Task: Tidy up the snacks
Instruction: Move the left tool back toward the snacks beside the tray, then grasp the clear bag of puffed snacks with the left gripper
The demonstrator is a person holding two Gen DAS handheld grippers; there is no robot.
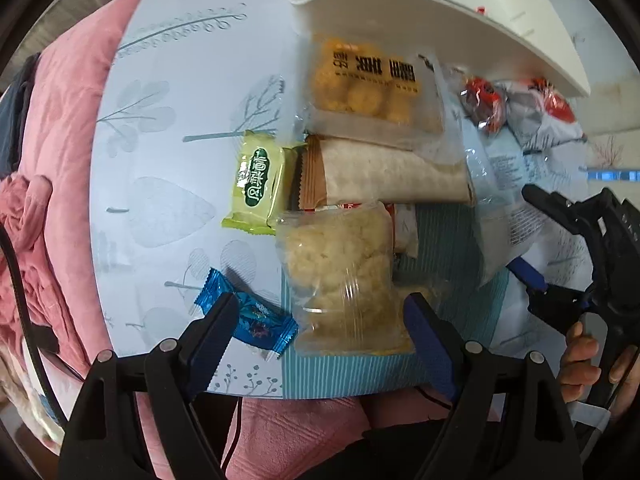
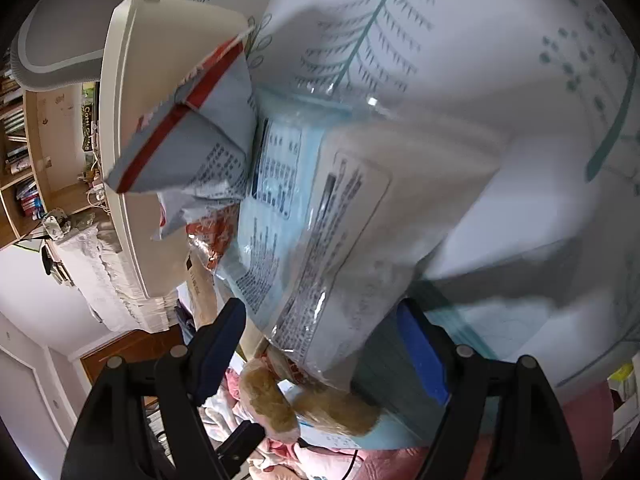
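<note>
Fingers of left gripper (image 1: 320, 316) spreading wide, released, straddling the clear puffed-snack packet (image 1: 344, 276) lying on the counter (image 1: 168, 208); fingers of right gripper (image 2: 320, 344) likewise released, flanking the pale blue bag (image 2: 320, 216) beside that packet; white tray (image 1: 440, 4) sitting beyond.

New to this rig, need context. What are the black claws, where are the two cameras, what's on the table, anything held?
No robot here: a person carries a two-finger gripper in each hand, with a fisheye camera on each looking along its fingers. The left wrist view shows the left gripper above a clear rice-puff packet, with a blue candy, a green packet, a yellow snack bag and a white tray on the leaf-print tablecloth. The right gripper hangs over a pale blue printed bag. Both jaws stand open; nothing is held.
</note>
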